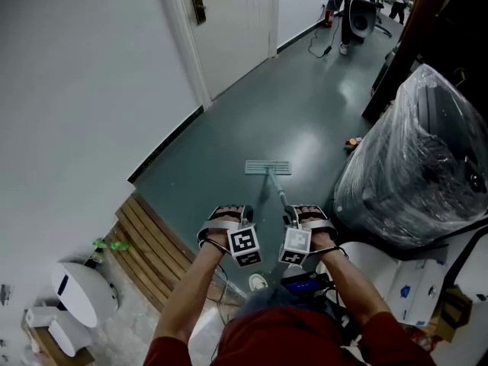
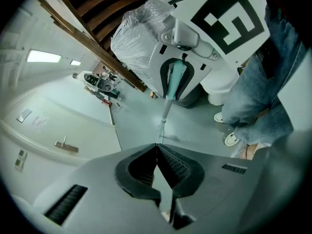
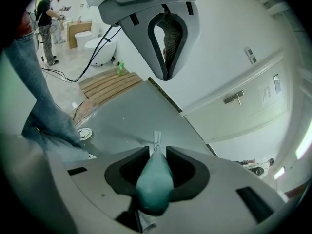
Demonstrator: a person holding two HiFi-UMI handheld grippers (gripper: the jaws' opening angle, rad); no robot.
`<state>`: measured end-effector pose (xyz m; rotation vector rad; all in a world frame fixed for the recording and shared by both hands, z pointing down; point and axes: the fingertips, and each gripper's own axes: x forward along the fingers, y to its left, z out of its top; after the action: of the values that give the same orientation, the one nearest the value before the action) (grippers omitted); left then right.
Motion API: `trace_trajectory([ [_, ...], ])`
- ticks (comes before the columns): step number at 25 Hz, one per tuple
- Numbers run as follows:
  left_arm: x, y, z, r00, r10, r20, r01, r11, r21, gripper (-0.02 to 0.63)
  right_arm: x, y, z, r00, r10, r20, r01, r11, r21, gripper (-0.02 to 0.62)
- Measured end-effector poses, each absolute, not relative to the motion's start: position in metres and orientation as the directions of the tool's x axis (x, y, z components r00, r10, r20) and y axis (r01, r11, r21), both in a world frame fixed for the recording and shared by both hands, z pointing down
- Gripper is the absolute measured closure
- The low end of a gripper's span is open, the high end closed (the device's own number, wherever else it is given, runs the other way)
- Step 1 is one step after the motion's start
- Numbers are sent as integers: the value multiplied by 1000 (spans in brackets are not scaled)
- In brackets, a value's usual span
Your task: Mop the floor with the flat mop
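The flat mop's pale head (image 1: pixel 268 167) lies on the grey-green floor ahead of me, and its thin pole (image 1: pixel 276 189) slants back to my hands. My right gripper (image 1: pixel 293 221) is shut on the mop's teal grip (image 3: pixel 155 179), which fills the space between its jaws in the right gripper view; the mop head (image 3: pixel 157 139) shows just beyond. My left gripper (image 1: pixel 242 221) hovers beside it, apart from the pole, shut with nothing between its pads (image 2: pixel 157 150). The two grippers face each other: the right gripper (image 2: pixel 176 79) shows in the left gripper view, the left gripper (image 3: pixel 165 38) in the right one.
A bulky plastic-wrapped object (image 1: pixel 415 158) stands close on the right. A wooden slat platform (image 1: pixel 149 250) and a white round fixture (image 1: pixel 84 292) lie at the left. A white door (image 1: pixel 229 21) lines the left wall. People (image 1: pixel 351 6) stand at the corridor's far end.
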<state>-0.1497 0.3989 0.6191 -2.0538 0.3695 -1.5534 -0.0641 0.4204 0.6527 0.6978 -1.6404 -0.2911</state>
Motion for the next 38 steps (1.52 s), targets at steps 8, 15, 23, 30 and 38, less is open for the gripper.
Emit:
trace_trajectory([
  [8,-145,369,626,290,-518,805,103,-819,-564,589,-59,387,657,-53,-593,804,-258,786,562,477],
  [15,-138,313,623,268,-523,809,90,-822,-562,590,-45,332,656,-60,-590,805,-232,793,564,477],
  [23,-113,256,625,273,-521,809,91,-823,-561,589,-27,274,654,-69,-586,807,-222,798,560,477],
  [30,-86,211,619,220,-523,824,108,-826,-553,590,2,231,653,-84,-579,811,-218,805,552,477],
  [38,-53,164,615,182,-534,826,87,-828,-554,589,36,178,654,-110,-578,809,-190,811,554,477],
])
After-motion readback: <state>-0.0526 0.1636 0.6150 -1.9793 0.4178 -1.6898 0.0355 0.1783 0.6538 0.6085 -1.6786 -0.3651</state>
